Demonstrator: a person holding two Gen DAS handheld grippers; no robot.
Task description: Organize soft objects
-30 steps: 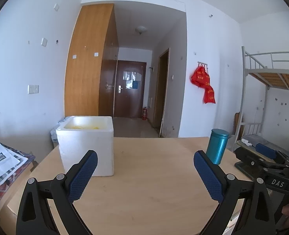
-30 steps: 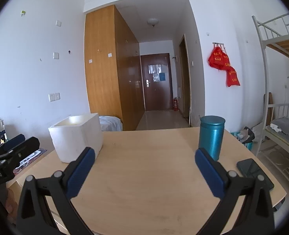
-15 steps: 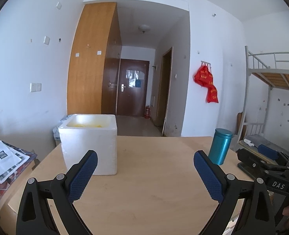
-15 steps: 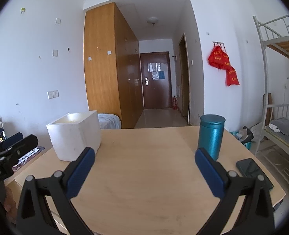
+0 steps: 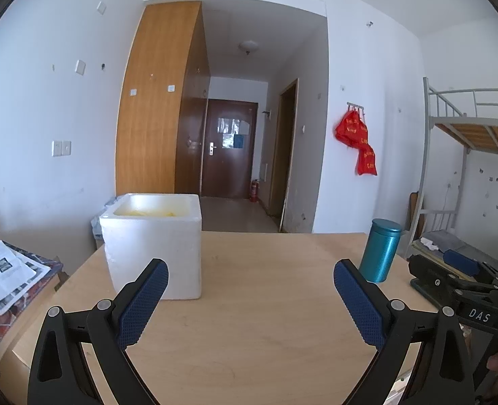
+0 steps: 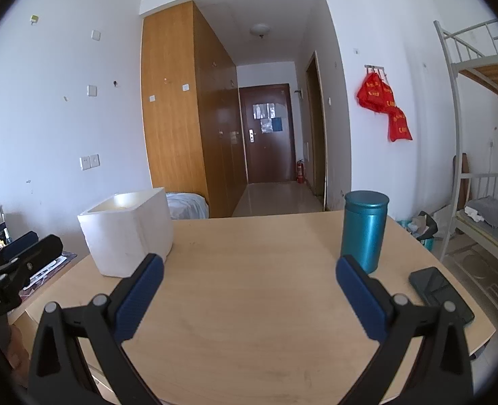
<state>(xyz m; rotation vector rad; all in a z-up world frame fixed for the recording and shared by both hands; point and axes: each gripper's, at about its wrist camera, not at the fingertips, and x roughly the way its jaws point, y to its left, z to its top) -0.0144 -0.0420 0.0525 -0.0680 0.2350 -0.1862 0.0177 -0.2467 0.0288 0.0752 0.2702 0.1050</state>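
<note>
Both grippers, left gripper [image 5: 250,300] and right gripper [image 6: 249,295], gape empty; foam box [image 5: 154,239] contents unclear.

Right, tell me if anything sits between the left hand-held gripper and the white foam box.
Nothing visible does. The left hand-held gripper is open and empty above the bare table, and the white foam box stands just ahead on its left. The teal canister is off to the right.
</note>
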